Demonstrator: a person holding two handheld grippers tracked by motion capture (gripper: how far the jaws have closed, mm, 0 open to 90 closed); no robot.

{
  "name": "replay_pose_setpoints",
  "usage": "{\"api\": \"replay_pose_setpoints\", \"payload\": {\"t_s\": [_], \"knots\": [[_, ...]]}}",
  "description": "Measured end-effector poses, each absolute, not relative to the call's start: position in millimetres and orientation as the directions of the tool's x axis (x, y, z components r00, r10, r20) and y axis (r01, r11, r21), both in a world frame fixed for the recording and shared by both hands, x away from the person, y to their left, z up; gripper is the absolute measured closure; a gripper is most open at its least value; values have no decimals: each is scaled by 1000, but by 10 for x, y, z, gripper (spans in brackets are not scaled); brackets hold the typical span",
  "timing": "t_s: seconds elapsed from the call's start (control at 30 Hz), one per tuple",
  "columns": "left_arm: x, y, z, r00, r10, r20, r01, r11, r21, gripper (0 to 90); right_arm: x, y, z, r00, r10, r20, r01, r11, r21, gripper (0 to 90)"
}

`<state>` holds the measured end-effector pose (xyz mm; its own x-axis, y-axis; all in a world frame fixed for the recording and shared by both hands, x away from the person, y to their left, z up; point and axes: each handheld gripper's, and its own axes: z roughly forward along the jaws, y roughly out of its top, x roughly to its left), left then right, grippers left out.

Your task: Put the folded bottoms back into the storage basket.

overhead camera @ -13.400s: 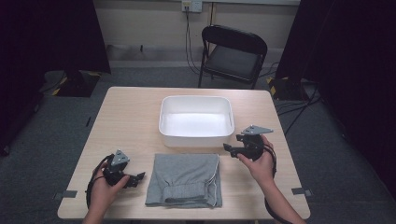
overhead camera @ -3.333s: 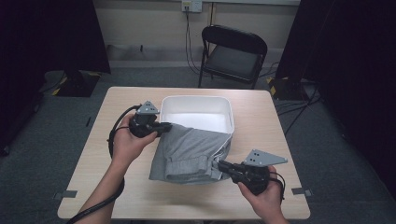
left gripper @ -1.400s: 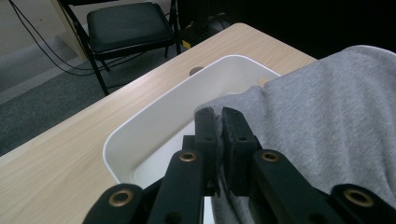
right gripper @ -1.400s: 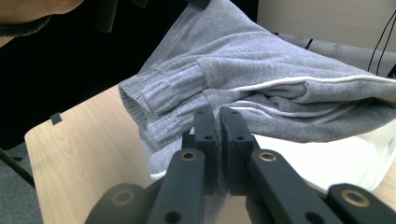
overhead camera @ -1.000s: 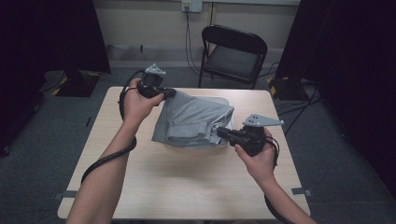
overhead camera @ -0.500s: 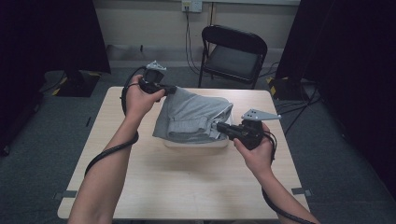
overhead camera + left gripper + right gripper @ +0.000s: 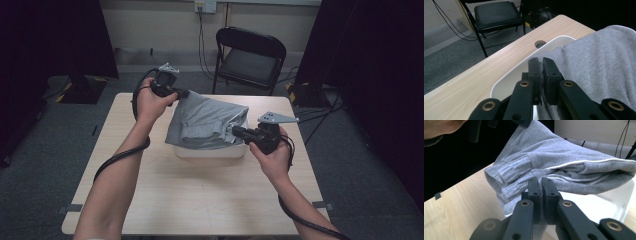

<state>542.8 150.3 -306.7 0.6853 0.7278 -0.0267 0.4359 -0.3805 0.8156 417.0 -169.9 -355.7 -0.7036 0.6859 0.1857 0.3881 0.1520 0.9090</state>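
Note:
A folded grey garment point(image 7: 207, 122) with ribbed cuffs hangs stretched over the white tub point(image 7: 210, 151) in the middle of the table. My left gripper point(image 7: 182, 93) is shut on the garment's far left corner, above the tub's back rim; in the left gripper view the grey cloth point(image 7: 596, 65) is pinched between the jaws point(image 7: 541, 65). My right gripper point(image 7: 236, 132) is shut on the garment's near right edge, by the tub's right side. In the right gripper view the garment point(image 7: 554, 162) drapes over the tub point(image 7: 599, 205) past the closed jaws point(image 7: 540, 185).
The wooden table point(image 7: 200, 200) has bare room in front of the tub. A black folding chair point(image 7: 250, 57) stands behind the table. A round cable hole point(image 7: 539, 44) is in the tabletop beyond the tub. Cables trail from both grippers.
Both grippers have carried the garment a little further back and over the tub. It now hangs lower, covering most of the tub. Both grips are unchanged.

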Motion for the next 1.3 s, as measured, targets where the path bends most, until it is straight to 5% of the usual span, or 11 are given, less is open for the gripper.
{"api": "replay_pose_setpoints", "payload": {"t_s": [1.3], "knots": [[5860, 1364, -3349, 660, 751, -29, 462, -375, 804, 859, 4610, -1797, -3841, -645, 743, 179, 433, 162, 887, 870]]}}
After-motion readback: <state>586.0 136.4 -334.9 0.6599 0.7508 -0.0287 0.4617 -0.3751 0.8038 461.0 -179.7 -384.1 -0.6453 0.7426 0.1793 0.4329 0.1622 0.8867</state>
